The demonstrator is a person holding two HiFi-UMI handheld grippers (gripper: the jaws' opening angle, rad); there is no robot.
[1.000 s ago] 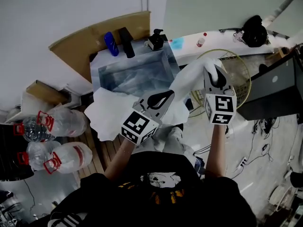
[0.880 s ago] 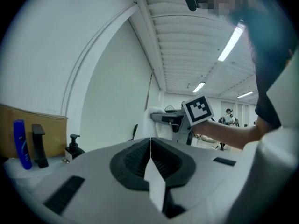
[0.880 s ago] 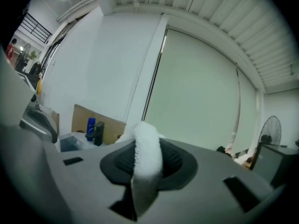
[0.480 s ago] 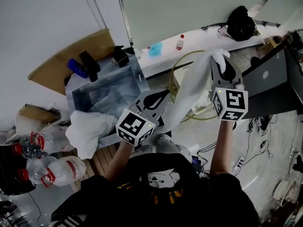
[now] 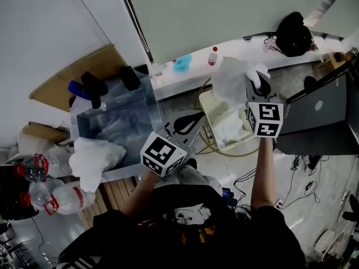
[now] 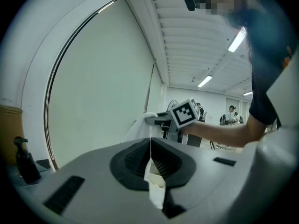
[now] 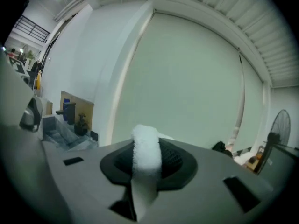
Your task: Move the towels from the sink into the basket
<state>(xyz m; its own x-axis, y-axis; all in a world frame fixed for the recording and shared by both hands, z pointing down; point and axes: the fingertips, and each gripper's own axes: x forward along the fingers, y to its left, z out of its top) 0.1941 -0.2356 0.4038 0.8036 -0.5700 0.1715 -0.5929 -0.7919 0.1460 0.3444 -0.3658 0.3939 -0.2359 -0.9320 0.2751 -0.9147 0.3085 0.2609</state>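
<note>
A white towel (image 5: 233, 83) hangs from my right gripper (image 5: 255, 84), and its lower part drops into the round white basket (image 5: 211, 110). In the right gripper view a thick fold of the towel (image 7: 145, 148) is clamped in the right gripper (image 7: 145, 164). My left gripper (image 5: 193, 118) sits left of the basket, shut on a thin edge of the same towel (image 6: 154, 190). That edge runs up from the left gripper (image 6: 152, 164) toward the right gripper (image 6: 161, 120). A second white towel (image 5: 92, 158) is draped over the front edge of the steel sink (image 5: 120, 122).
Dark bottles (image 5: 90, 88) and a soap dispenser (image 5: 129, 77) stand at the back of the sink. Large plastic water bottles (image 5: 50, 192) lie at the left. A dark laptop (image 5: 320, 111) is right of the basket, a black bag (image 5: 291, 35) behind it, and cables (image 5: 300, 178) on the floor.
Both grippers have carried the stretched towel to the right, from in front of the sink to over the basket. The towel's lower part now hangs into the basket.
</note>
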